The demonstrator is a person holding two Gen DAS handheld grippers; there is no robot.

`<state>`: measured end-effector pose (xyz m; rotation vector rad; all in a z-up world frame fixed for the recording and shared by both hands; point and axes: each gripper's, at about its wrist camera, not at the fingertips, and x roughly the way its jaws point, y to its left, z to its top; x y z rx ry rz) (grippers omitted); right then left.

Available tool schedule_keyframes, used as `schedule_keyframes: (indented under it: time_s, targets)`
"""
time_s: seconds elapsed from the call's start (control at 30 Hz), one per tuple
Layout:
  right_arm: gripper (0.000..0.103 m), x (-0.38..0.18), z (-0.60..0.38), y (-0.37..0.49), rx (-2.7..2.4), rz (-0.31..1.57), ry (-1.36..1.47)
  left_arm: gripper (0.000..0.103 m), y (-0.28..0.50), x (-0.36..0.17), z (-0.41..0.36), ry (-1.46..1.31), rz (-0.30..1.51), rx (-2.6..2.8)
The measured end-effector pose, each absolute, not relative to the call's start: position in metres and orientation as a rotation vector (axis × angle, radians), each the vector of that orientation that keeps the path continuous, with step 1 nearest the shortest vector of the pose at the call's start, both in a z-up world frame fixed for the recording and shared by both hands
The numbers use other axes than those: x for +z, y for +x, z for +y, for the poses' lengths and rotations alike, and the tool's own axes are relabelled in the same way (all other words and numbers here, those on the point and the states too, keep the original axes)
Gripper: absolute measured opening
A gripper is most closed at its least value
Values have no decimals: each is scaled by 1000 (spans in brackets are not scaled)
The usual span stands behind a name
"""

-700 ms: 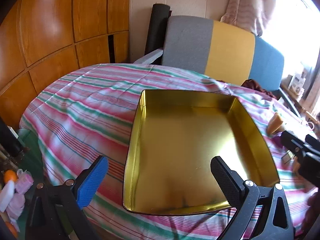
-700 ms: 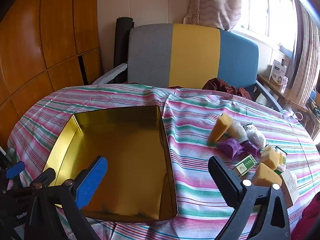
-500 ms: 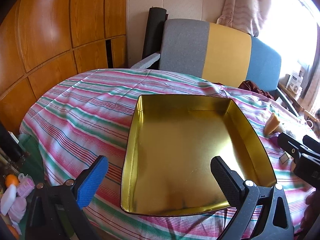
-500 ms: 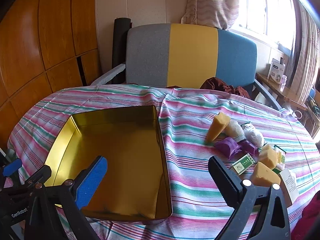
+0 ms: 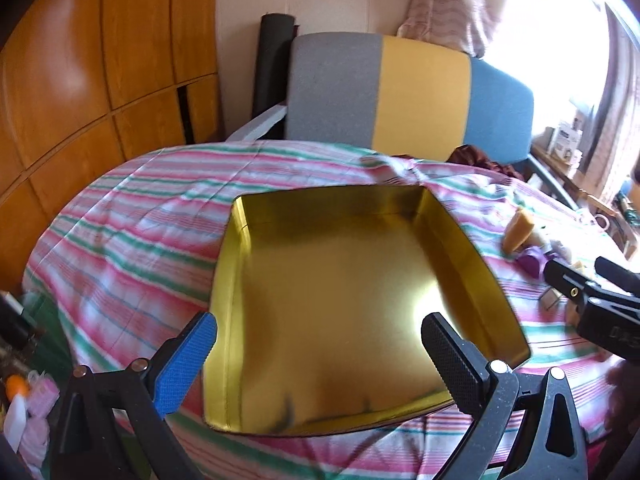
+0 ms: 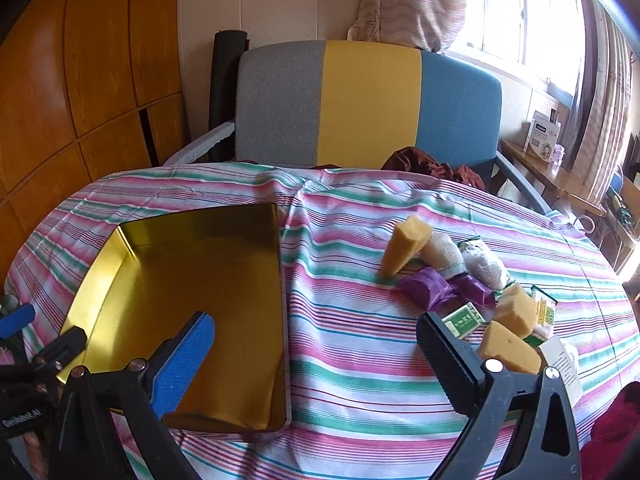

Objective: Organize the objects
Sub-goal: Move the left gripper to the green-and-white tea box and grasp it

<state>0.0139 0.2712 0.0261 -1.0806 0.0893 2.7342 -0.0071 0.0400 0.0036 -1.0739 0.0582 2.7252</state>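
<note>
Left gripper (image 5: 318,352): fingers spread wide, nothing between them, poised over the near edge of the shallow gold metal tin tray (image 5: 472,256), which fills the centre of its view. The tray lies bare on the striped pink-and-green cloth covering the worktop (image 6: 360,360).

Right gripper (image 6: 312,354): fingers likewise wide and holding nothing, hanging over the cloth just right of the tray. In its view the loose items sit in a cluster at the right of the frame: a yellow wedge-shaped sponge (image 6: 404,244), purple wrapped packets (image 6: 430,292), a small green printed box (image 6: 464,318), and more yellow sponge blocks (image 6: 512,350).

Judgement: no item has yet been placed; the step in hand is the first pick. The next move calls for the right gripper to travel rightward to the cluster, straddle one piece, and close.
</note>
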Motion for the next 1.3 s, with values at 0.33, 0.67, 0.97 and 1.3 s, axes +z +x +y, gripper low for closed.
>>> schedule_keyframes:
  time_s: [0.33, 0.67, 0.97, 1.3]
  targets:
    - [102, 37, 388, 27, 2613, 221, -1073, 103, -14, 12, 100, -1038, 141, 2538]
    - [102, 1, 500, 56, 2404, 546, -972, 103, -17, 19, 172, -984, 226, 2362]
    - [102, 6, 527, 77, 2377, 771, -849, 103, -25, 9, 255, -1000, 386, 2261]
    - [102, 3, 529, 70, 2409, 808, -891, 95, -29, -31, 342, -1018, 605, 2063]
